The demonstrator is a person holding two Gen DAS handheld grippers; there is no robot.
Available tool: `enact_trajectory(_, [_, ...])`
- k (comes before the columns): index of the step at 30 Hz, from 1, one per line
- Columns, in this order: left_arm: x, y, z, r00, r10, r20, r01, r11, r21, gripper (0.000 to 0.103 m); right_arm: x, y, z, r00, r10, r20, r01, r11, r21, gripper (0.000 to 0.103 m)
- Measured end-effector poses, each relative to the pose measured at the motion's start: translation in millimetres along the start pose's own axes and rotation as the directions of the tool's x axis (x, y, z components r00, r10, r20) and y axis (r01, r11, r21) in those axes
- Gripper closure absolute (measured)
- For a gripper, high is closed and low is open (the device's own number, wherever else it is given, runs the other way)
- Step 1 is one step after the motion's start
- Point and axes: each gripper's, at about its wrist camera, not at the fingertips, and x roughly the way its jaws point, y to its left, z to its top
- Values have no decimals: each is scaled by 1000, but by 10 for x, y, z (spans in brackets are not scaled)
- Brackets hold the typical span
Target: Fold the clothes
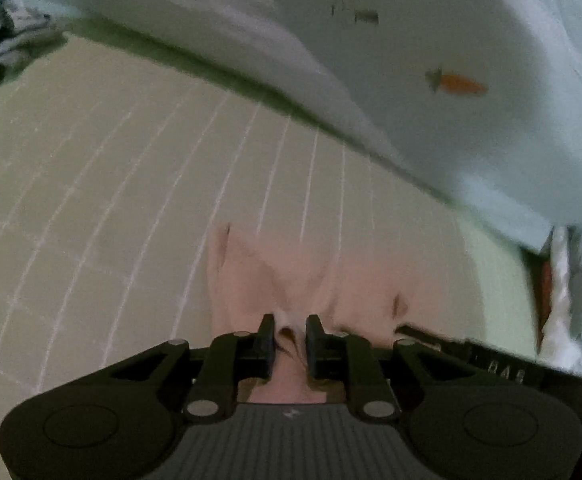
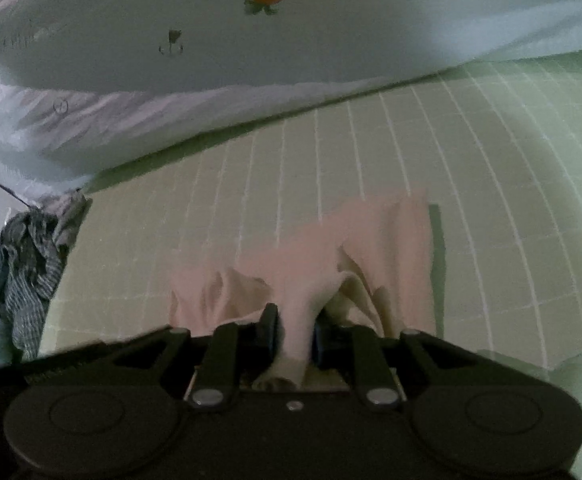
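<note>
**Both claws on pink garment, lifting**

Left claw and right claw each clamped on the pink garment, which hangs above the green grid mat. I'd keep even tension and lower it flat before folding.

Surface: I see a green mat with a white grid | on it: pink cloth, bunched, near me | far edge: pale sheet with carrot prints lying over the mat | corner: checked clothes pile at the mat's edge.
</note>
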Motion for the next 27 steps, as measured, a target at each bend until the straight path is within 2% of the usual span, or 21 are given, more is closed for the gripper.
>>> enact_trajectory(2, [-140,33,156,997,-13,71,14,1000,-18,74,-135,4,90,997,-1,78,1,1000,2,66])
enact_trajectory(3, [-221,55,226,994,-15,107,18,1000,-24,69,-209,2,137,993,-3,119,2,1000,5,56])
enact_trajectory(4, [-290,66,277,991,-9,136,13,1000,-28,66,-274,-14,180,989,-4,149,2,1000,11,52])
enact_trajectory(7, [-445,105,327,983,26,184,-21,999,-28,57,-434,-93,287,977,-8,212,2,1000,30,48])
enact_trajectory(10, [-485,145,206,984,60,165,-52,997,-54,47,-491,-176,225,975,-43,220,37,999,30,41])
enact_trajectory(13, [-431,148,19,991,73,108,-66,996,-67,44,-515,-261,27,978,-49,203,37,997,62,30])
enact_trajectory(17, [-304,112,-203,995,94,27,-92,994,-64,41,-419,-286,-174,988,-47,148,39,998,55,30])
enact_trajectory(25, [70,-36,-370,989,131,-67,-129,991,32,40,-3,-149,-207,988,-123,94,133,985,-112,31])
enact_trajectory(26, [90,-22,-354,987,151,-57,-149,988,33,40,27,-172,-189,985,-138,108,149,983,-106,33])
enact_trajectory(27, [104,0,-335,984,174,-45,-173,984,32,40,50,-206,-168,979,-157,130,169,981,-90,46])
